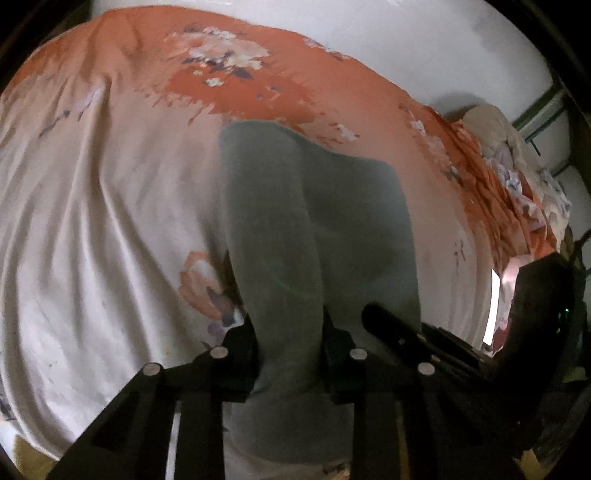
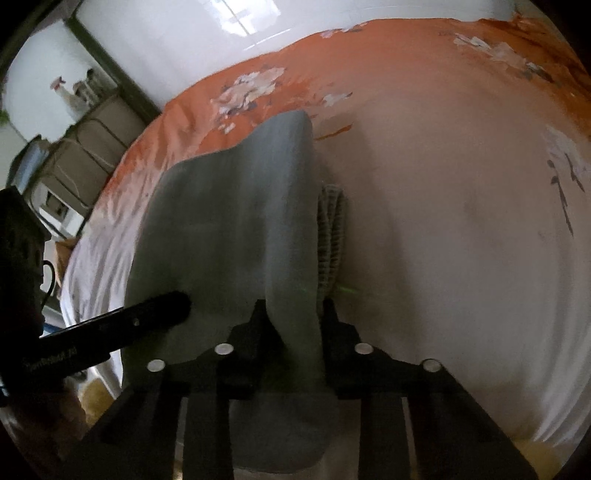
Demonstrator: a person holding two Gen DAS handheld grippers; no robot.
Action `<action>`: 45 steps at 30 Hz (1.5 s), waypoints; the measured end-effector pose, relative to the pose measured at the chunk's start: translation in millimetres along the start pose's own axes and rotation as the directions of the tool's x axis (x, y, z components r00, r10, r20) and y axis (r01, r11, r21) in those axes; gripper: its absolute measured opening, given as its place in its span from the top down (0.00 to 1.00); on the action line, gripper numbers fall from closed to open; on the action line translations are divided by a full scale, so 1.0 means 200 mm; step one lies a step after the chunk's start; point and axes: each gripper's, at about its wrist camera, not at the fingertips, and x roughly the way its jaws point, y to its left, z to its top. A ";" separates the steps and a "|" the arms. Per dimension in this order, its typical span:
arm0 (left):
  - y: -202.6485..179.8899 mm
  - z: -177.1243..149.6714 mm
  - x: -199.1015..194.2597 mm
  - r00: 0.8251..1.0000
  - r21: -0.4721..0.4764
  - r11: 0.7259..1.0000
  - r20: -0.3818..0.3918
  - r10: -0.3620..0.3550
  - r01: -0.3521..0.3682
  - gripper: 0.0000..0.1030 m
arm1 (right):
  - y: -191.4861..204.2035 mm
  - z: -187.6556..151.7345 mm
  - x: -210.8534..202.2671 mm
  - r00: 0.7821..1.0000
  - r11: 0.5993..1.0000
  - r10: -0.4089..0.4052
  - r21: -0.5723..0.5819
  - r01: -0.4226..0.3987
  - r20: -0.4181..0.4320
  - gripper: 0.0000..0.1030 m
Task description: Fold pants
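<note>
Grey-green pants [image 1: 314, 206] lie stretched away from me on a bed with an orange and pale floral sheet [image 1: 110, 192]. My left gripper [image 1: 288, 332] is shut on the near end of the pants. The right gripper shows as a black bar [image 1: 399, 328] just to its right. In the right wrist view my right gripper [image 2: 293, 321] is shut on the pants [image 2: 229, 221] too, with a ribbed cuff or waistband [image 2: 332, 229] showing at their right edge. The left gripper enters there as a black bar [image 2: 122, 325] from the left.
A white wall [image 1: 369, 33] runs behind the bed. A heap of bedding and clothes [image 1: 517, 173] lies at the bed's right end. In the right wrist view, storage boxes [image 2: 85, 155] and bottles on a shelf [image 2: 74, 92] stand at the left.
</note>
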 end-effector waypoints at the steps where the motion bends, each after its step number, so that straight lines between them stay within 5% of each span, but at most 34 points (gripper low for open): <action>1: -0.01 0.00 -0.01 1.000 0.009 1.000 0.003 0.001 -0.001 0.74 | 0.00 0.00 -0.01 1.000 1.000 0.003 0.003 -0.003 0.006 0.77; 11: 0.14 0.05 -0.21 0.997 -0.019 0.998 0.049 -0.055 0.056 0.76 | 0.26 0.03 -0.09 0.997 0.995 0.060 -0.078 -0.057 0.043 0.81; 29: 0.72 0.24 -0.81 0.964 -0.152 0.988 0.264 0.033 0.008 0.76 | 1.15 0.30 0.02 0.984 0.940 0.171 -0.308 -0.149 0.047 0.81; 35: 0.81 0.27 -0.80 0.965 -0.177 0.984 0.262 0.027 0.021 0.76 | 1.21 0.35 0.07 0.988 0.944 0.156 -0.296 -0.143 0.021 0.81; 45: 1.01 0.26 -0.51 0.988 -0.218 0.975 0.140 0.066 -0.034 0.76 | 1.14 0.29 0.37 0.987 0.956 0.121 -0.257 -0.145 -0.106 0.81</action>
